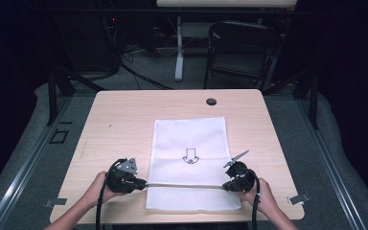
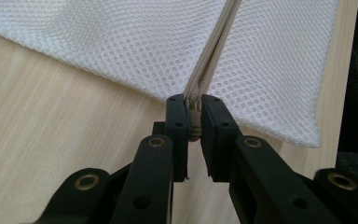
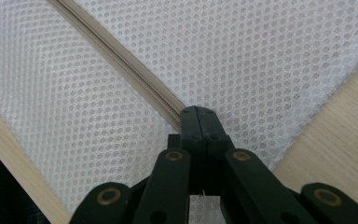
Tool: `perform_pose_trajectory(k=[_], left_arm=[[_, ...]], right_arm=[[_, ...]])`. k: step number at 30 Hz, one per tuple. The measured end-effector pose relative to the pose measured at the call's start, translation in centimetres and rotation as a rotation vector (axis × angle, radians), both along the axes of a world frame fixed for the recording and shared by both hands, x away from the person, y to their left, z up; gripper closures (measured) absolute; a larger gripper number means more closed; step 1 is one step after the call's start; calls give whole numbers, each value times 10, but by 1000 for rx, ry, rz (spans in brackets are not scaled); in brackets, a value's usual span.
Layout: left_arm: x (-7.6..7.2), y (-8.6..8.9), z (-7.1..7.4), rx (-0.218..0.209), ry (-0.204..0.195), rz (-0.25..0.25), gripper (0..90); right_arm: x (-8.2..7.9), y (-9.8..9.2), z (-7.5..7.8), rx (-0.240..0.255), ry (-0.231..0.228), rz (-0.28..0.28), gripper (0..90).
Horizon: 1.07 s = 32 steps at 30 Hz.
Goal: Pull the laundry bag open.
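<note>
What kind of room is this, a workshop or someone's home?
Probably a lab or recording studio rather than a home: a lone wooden table stands amid dark curtains, with cables on the floor behind it and a folding chair nearby.

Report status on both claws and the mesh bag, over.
Left claw shut on zipper end at bag's edge. Right claw shut on the zipper's other end. Mesh bag flat on table. Nothing in the way.
</note>
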State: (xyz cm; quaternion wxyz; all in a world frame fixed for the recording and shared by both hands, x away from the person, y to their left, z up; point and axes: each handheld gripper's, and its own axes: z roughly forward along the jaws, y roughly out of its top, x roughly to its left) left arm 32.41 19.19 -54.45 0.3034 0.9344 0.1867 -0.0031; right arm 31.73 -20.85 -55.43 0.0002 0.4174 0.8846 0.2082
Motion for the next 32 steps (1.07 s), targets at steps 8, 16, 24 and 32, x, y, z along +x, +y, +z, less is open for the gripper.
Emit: perform_pose_trajectory(k=[8,16,24,32], left_arm=[[2,1,11,-63,18,34,569],[-3,1,33,-66,-16,167,213],[-11,27,42,-48,-65,394,77],[-3,52,35,-28,-102,598,15]], right_arm=[[-2,-2,10,60,-43,31,646],[-13,-19,41,69,-150,-16,178],[-25,-60,52,-9,-222,-134,0],[-25,-82,46,-42,-296,-197,0]])
